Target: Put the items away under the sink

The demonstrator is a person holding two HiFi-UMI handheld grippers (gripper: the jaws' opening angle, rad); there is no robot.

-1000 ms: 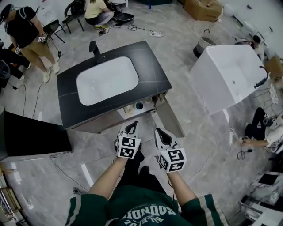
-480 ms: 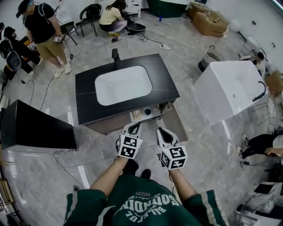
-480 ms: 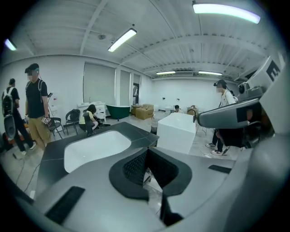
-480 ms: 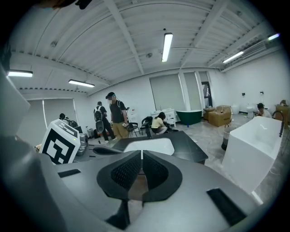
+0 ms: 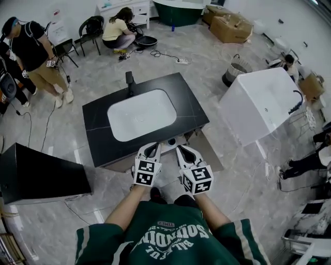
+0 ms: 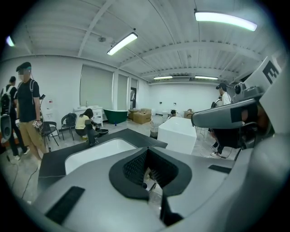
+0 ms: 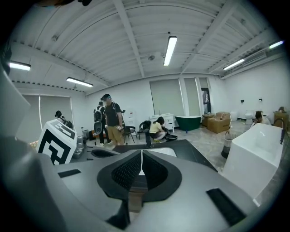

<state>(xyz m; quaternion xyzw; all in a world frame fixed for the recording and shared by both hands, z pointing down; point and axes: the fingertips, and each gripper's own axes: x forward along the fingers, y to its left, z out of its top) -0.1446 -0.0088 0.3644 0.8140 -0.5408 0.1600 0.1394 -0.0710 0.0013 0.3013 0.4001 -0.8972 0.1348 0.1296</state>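
Note:
The black sink vanity (image 5: pixel 98 124) with its white basin (image 5: pixel 142 114) and black faucet (image 5: pixel 129 80) stands just ahead of me. Its cabinet door (image 5: pixel 209 151) hangs open at the front right. Small items (image 5: pixel 172 141) show inside the cabinet under the counter's edge; they are too small to tell apart. My left gripper (image 5: pixel 155 145) (image 6: pixel 147 150) and right gripper (image 5: pixel 180 148) (image 7: pixel 141 152) are held side by side at the vanity's front edge, level and pointing over the counter. Both are shut with nothing between the pads.
A white bathtub (image 5: pixel 258 103) stands to the right and a black box (image 5: pixel 41 168) to the left. Several people (image 5: pixel 36 49) are at the back, with chairs, cables (image 5: pixel 165 52), a bin (image 5: pixel 235 70) and cardboard boxes (image 5: pixel 227 15) on the grey floor.
The vanity has drawn closer. Both grippers have moved forward and up to its front edge. Both stay shut.

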